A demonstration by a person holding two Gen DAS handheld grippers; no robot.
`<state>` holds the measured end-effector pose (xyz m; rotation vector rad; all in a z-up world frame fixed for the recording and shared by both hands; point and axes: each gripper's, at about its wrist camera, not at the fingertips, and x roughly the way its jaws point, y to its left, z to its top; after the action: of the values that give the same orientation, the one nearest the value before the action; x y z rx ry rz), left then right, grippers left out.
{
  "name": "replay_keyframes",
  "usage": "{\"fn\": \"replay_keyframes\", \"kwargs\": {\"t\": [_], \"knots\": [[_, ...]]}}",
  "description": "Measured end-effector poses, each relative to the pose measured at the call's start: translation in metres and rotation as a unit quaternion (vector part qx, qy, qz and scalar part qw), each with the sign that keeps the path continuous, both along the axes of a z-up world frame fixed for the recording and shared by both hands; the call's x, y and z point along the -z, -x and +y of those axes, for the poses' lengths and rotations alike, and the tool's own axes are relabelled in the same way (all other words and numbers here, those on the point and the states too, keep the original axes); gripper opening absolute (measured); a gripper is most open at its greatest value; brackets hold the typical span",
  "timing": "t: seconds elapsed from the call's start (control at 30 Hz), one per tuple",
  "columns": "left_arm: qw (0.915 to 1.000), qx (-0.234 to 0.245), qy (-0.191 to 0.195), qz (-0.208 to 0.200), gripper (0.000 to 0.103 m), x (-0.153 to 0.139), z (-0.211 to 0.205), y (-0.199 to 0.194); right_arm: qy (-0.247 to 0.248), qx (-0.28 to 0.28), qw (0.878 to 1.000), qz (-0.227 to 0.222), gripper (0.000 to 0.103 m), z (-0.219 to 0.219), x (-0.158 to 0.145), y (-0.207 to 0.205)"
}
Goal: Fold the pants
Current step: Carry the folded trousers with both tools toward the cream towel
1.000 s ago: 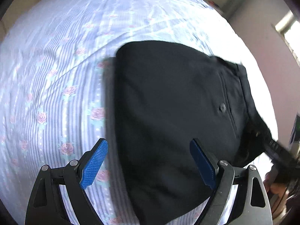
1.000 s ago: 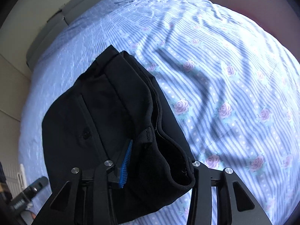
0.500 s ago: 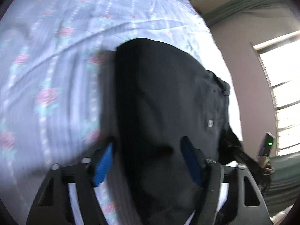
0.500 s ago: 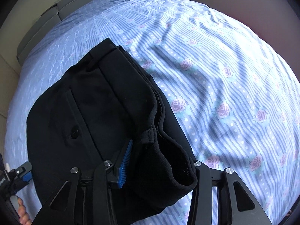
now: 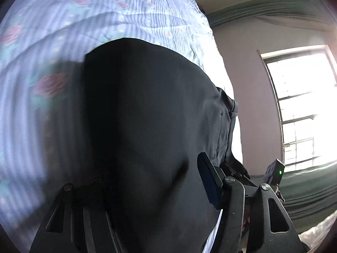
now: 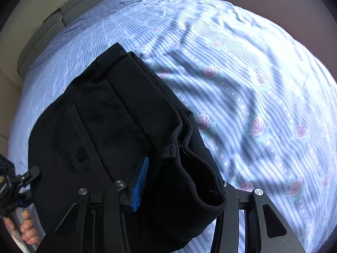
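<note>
Black pants [image 6: 109, 126] lie folded on the blue striped, rose-print bedsheet [image 6: 252, 84], waistband toward the right gripper. My right gripper [image 6: 174, 181] is shut on the thick waistband end; one blue pad [image 6: 141, 183] shows, the other finger is hidden under the cloth. In the left wrist view the pants [image 5: 147, 126] fill the middle. My left gripper [image 5: 151, 189] straddles the folded edge with its jaws wide apart; the right blue pad [image 5: 208, 181] shows, the left finger is dark and partly hidden by the cloth.
The bed's far side meets a grey headboard [image 6: 69, 10] and a wall. A bright window [image 5: 301, 105] and a dark green curtain [image 5: 305, 200] are at the right of the left wrist view. The person's hand [image 6: 23, 227] holds the other gripper at lower left.
My left gripper has moved in low over the pants' folded edge, and the cloth now covers its left finger. The right gripper has kept its hold on the waistband and shifted little.
</note>
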<state>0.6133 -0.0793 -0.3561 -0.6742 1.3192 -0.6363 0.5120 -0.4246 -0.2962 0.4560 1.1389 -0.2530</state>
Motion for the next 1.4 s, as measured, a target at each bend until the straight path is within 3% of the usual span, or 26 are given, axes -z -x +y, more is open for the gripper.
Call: {"fn": "replay_keyframes", "kwargs": {"t": [0.07,0.13,0.27,0.43,0.77,0.97,1.17,1.4], "knots": [[0.9999,0.001,-0.016,0.004,0.057,-0.002,-0.004,-0.002,-0.012,0.001,1.000,0.002,0.044,-0.003,0.000,0.000],[0.9985,-0.002,-0.052,0.017,0.041,-0.004,-0.007,-0.003,-0.015,-0.003,1.000,0.004,0.044,-0.003,-0.001,-0.002],[0.9943,-0.002,-0.100,0.036,0.030,-0.015,-0.015,-0.002,0.000,-0.032,0.999,0.006,0.038,0.002,-0.014,-0.002],[0.9840,0.020,-0.177,-0.001,0.019,-0.051,-0.043,0.008,-0.004,-0.066,0.998,-0.021,0.028,0.005,-0.047,0.004],[0.9787,0.028,-0.203,-0.015,0.015,-0.127,-0.056,0.065,-0.025,-0.149,0.986,-0.072,0.025,0.021,-0.130,0.036],[0.9796,-0.009,-0.200,-0.013,0.015,-0.175,-0.029,0.136,-0.039,-0.198,0.976,-0.078,0.025,0.033,-0.174,0.093],[0.9696,-0.051,-0.238,-0.027,0.015,-0.226,-0.001,0.223,-0.053,-0.274,0.957,-0.077,0.025,0.063,-0.208,0.130],[0.9649,-0.112,-0.236,-0.030,0.015,-0.260,0.050,0.289,-0.063,-0.328,0.939,-0.085,0.025,0.120,-0.237,0.166]]}}
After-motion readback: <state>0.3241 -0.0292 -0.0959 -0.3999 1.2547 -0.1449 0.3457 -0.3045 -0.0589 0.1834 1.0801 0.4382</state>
